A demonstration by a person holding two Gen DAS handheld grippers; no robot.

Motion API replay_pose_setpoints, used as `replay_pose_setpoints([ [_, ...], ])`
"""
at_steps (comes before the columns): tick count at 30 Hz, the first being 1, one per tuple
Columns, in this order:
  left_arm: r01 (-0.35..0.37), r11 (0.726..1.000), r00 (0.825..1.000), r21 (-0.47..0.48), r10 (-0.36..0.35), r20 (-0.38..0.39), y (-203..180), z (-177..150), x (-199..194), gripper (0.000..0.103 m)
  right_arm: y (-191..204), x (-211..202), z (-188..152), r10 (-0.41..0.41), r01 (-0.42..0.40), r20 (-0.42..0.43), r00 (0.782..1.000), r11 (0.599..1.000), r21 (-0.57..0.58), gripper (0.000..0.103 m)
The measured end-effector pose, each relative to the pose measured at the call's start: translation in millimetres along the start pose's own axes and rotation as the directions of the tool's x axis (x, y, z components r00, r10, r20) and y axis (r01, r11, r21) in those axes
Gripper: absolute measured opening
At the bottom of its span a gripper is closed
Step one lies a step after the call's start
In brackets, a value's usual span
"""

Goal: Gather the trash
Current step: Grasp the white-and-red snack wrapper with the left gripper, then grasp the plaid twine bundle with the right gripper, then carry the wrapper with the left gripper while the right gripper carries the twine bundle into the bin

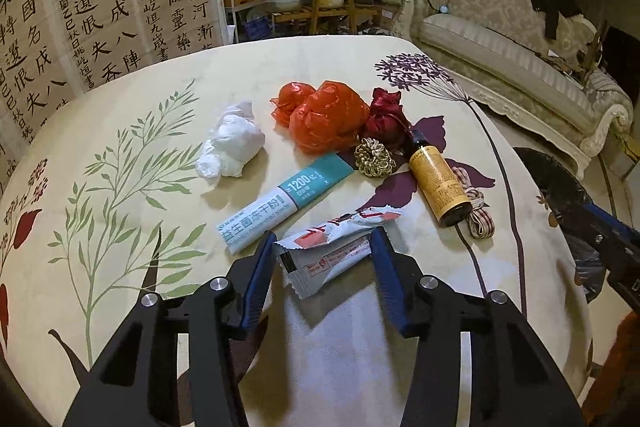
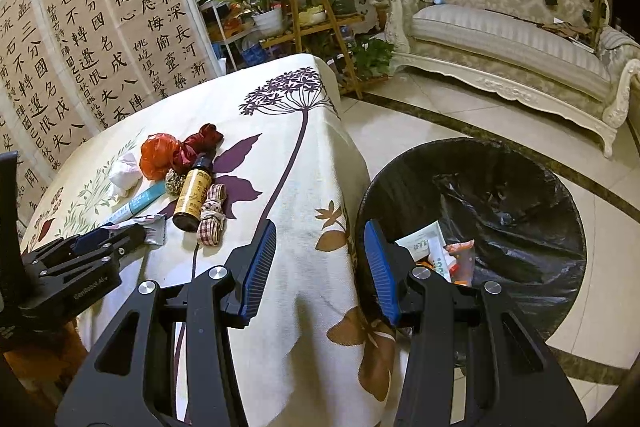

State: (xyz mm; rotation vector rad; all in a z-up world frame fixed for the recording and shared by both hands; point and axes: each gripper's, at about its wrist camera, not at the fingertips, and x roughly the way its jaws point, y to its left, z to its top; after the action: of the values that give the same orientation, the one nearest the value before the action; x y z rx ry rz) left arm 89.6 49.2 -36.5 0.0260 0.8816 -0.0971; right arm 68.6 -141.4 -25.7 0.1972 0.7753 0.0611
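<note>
Tablecloth [image 1: 120, 99] bears one wrapper [image 1: 332, 251] between spread left jaws; right jaws spread.

Your left gripper [image 1: 326, 253] sits low and level at the near left, fingers spread wide, blue pads [image 1: 259, 281] facing inward. Your right gripper [image 2: 320, 265] hangs higher to the right, tilted downward, fingers likewise parted, gripping nothing.
</note>
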Motion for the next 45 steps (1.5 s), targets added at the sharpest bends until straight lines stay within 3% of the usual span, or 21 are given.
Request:
replay_pose_setpoints([
  [16, -0.021, 0.999, 0.998, -0.041, 0.023, 0.05, 18.2, -0.5, -22.1, 0.048, 47.0, 16.9, 9.0, 0.067, -0.071, -0.042, 0.997, 0.992, -0.103, 0.044],
  [19, -0.026, 0.998, 0.998, -0.053, 0.029, 0.053, 24.9, -0.5, -22.8, 0.048, 60.1, 24.9, 14.0, 0.074, -0.081, -0.053, 0.996, 0.988, -0.135, 0.041],
  [21, -0.031, 0.998, 0.998, -0.06, 0.034, 0.056, 28.9, -0.2, -22.8, 0.048, 67.6, 33.5, 17.0, 0.079, -0.089, -0.076, 0.994, 0.985, -0.146, 0.033],
  [27, -0.038, 0.995, 0.997, -0.089, 0.043, 0.062, 45.1, -0.7, -22.4, 0.048, 80.3, 48.5, 18.5, 0.068, -0.089, -0.125, 0.99, 0.981, -0.172, 0.028],
  [30, -0.034, 0.995, 0.997, -0.097, 0.041, 0.064, 48.2, -0.6, -22.7, 0.048, 84.7, 54.1, 15.6, 0.067, -0.094, -0.152, 0.986, 0.979, -0.18, 0.017],
  [38, -0.011, 0.994, 0.997, -0.105, 0.019, 0.076, 47.8, -1.1, -25.7, 0.048, 85.5, 46.0, 10.9, 0.063, -0.087, -0.132, 0.989, 0.979, -0.184, 0.017],
  [45, 0.025, 0.996, 0.995, -0.081, -0.016, 0.101, 30.3, 2.9, -33.4, 0.048, 63.9, 23.8, 11.8, 0.044, -0.056, -0.083, 0.996, 0.987, -0.15, 0.017],
])
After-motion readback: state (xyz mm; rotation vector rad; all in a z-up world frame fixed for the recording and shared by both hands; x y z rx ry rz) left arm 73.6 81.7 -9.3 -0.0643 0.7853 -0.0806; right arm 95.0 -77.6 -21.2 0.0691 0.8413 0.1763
